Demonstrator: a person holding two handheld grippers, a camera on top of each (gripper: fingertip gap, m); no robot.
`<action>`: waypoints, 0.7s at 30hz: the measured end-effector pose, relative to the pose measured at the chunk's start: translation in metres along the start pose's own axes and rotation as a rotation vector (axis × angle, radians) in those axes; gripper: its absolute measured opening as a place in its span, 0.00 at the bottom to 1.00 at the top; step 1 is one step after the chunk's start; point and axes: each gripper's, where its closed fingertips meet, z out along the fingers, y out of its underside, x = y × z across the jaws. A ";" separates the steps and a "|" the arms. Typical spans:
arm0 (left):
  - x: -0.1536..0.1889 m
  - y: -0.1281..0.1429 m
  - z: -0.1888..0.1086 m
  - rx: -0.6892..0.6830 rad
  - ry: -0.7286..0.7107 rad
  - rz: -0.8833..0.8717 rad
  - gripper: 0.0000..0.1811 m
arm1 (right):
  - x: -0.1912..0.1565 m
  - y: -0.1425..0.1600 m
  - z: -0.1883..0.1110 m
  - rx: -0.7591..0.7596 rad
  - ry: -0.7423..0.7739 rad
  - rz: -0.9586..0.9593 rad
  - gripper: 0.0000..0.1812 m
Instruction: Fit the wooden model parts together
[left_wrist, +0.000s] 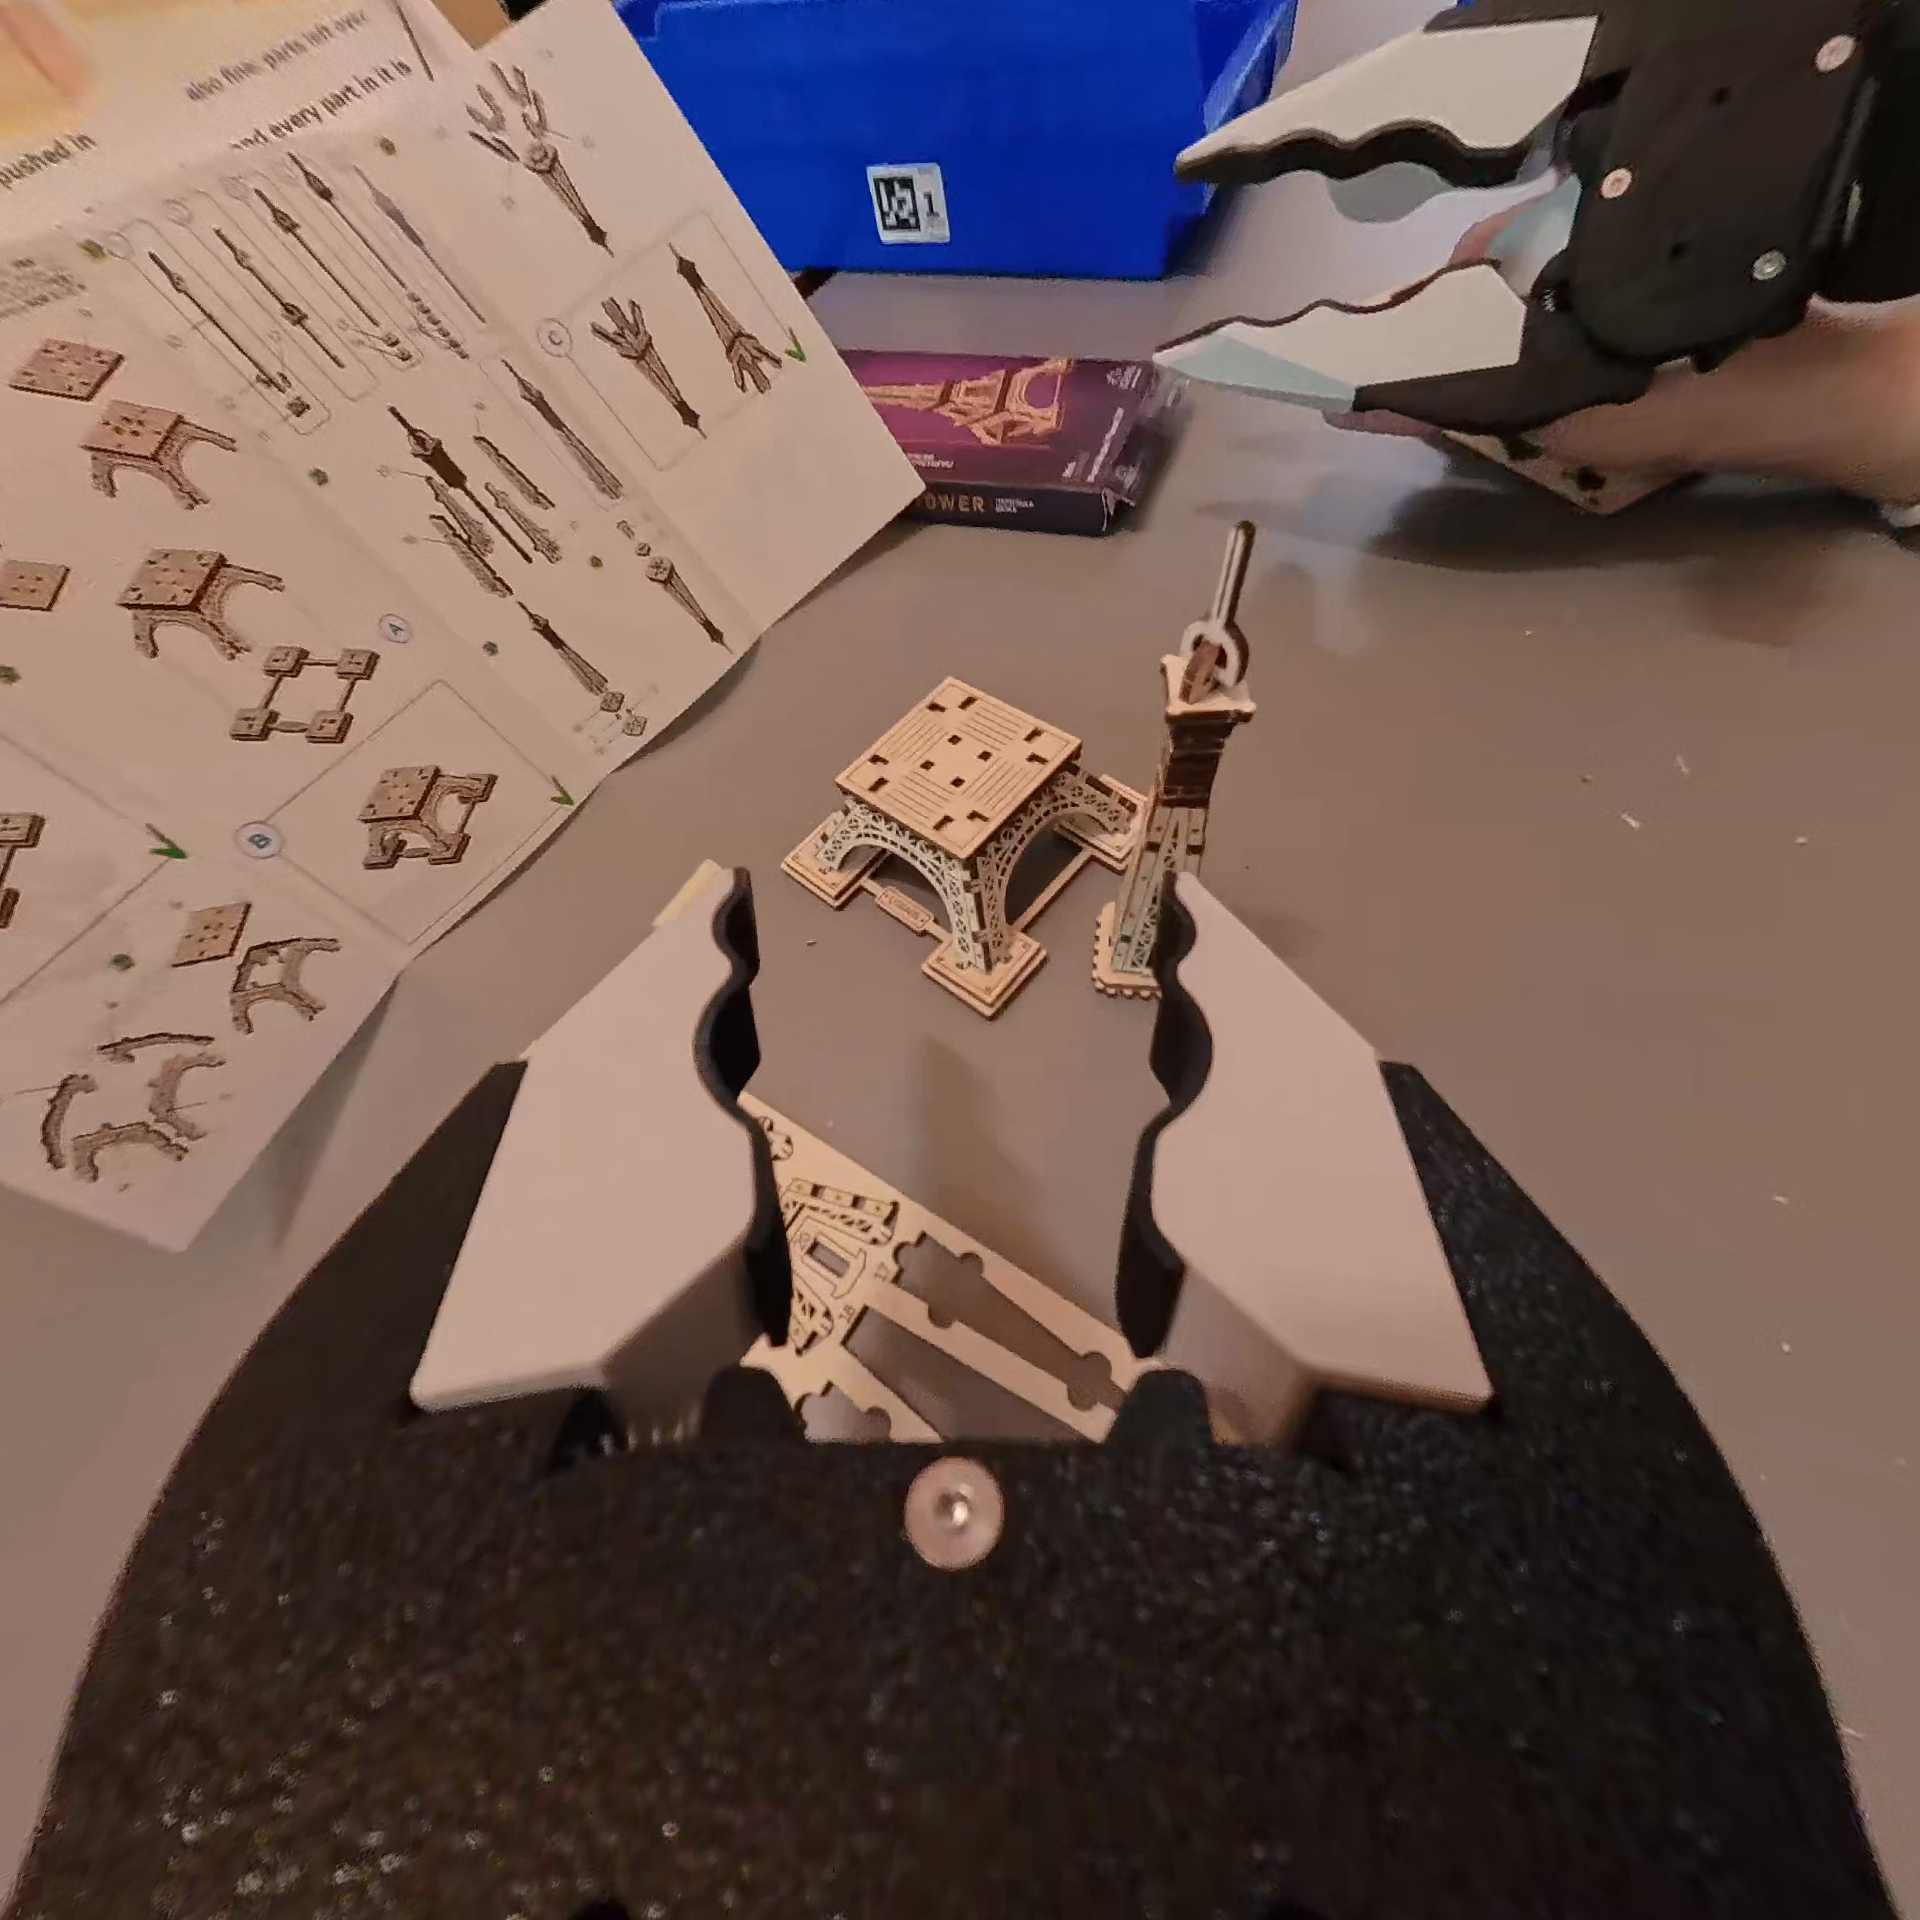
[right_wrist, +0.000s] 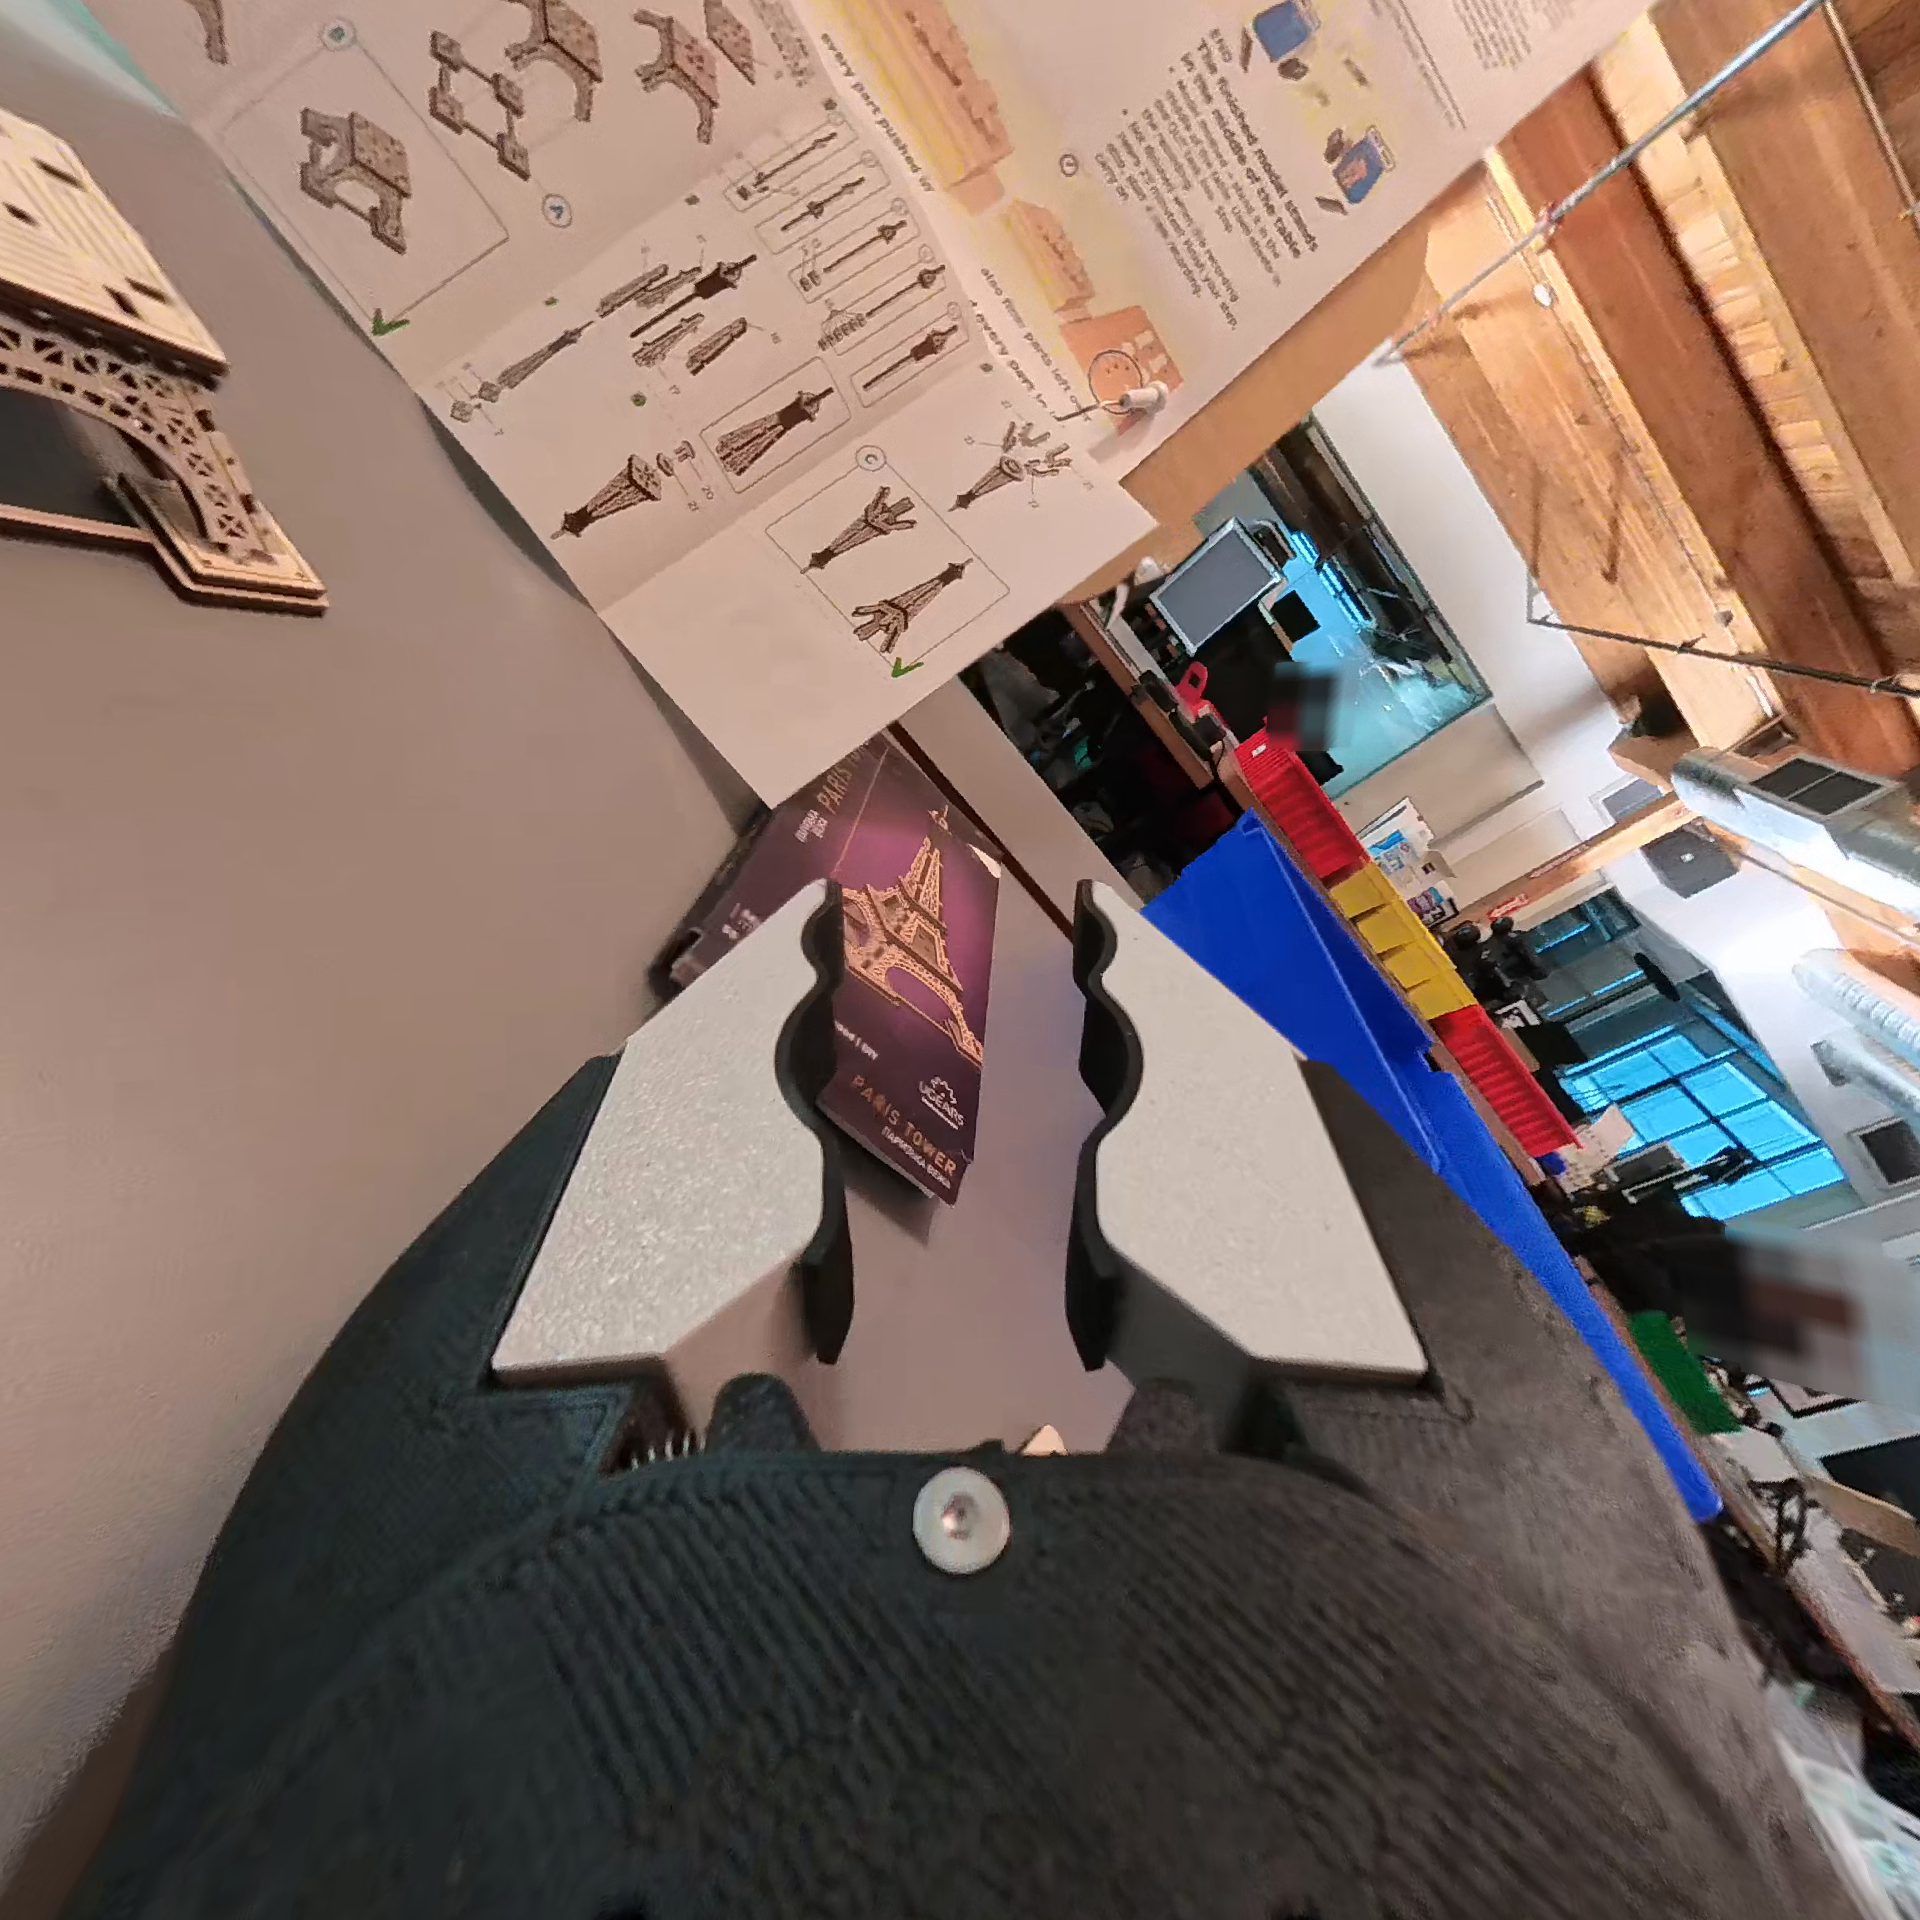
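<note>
The left gripper (left_wrist: 956, 925) hovers wide and empty just short of the wooden tower base (left_wrist: 961, 831) and upright spire (left_wrist: 1174, 800) on the grey table (left_wrist: 1455, 935), while the right gripper (right_wrist: 956, 914), rolled sideways and empty, gapes toward the purple kit box (right_wrist: 904, 987), whose front only its view shows.

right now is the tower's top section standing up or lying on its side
Standing upright. In the left wrist view the spire section rests on its splayed feet on the grey table, tip pointing up, beside the arched base, not joined.
</note>
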 end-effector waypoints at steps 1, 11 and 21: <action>0.001 -0.001 0.000 0.015 0.015 -0.006 0.41 | 0.003 0.001 0.001 0.002 0.003 0.014 0.23; 0.054 0.036 0.018 -0.145 0.294 0.074 0.32 | 0.014 0.000 0.008 0.053 -0.076 0.158 0.24; 0.078 0.036 0.032 -0.211 0.342 0.105 0.00 | -0.063 -0.075 -0.034 0.354 -0.599 0.203 0.23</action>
